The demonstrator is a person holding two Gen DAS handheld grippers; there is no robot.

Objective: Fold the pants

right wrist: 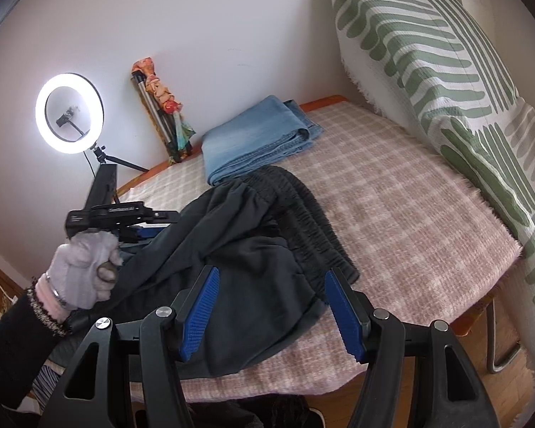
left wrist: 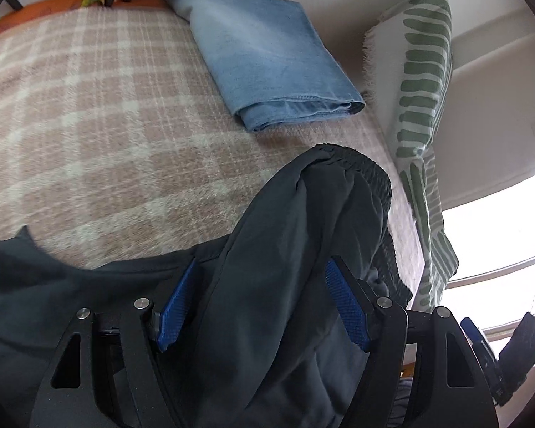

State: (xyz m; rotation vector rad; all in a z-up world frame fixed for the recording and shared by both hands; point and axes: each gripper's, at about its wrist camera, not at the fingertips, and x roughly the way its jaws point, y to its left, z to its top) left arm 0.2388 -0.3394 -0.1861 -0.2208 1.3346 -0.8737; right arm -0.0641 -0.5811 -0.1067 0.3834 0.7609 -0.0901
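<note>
Dark pants (right wrist: 253, 249) lie bunched, waistband toward the folded jeans (right wrist: 256, 135); both grippers (left wrist: 264, 303) (right wrist: 271, 306) stand wide. Only the right view shows the ring light (right wrist: 69, 112).

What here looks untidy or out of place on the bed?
The dark pants lie bunched and crumpled at the near edge of the plaid blanket, waistband twisted, not yet folded. The blue jeans behind them are neatly folded. Nothing looks damaged.

I'm working in a home bedroom: a bed under a pink plaid blanket (right wrist: 392, 214), a green-striped pillow (right wrist: 446, 71) against the wall, folded jeans (right wrist: 253, 139), wood flooring.
</note>
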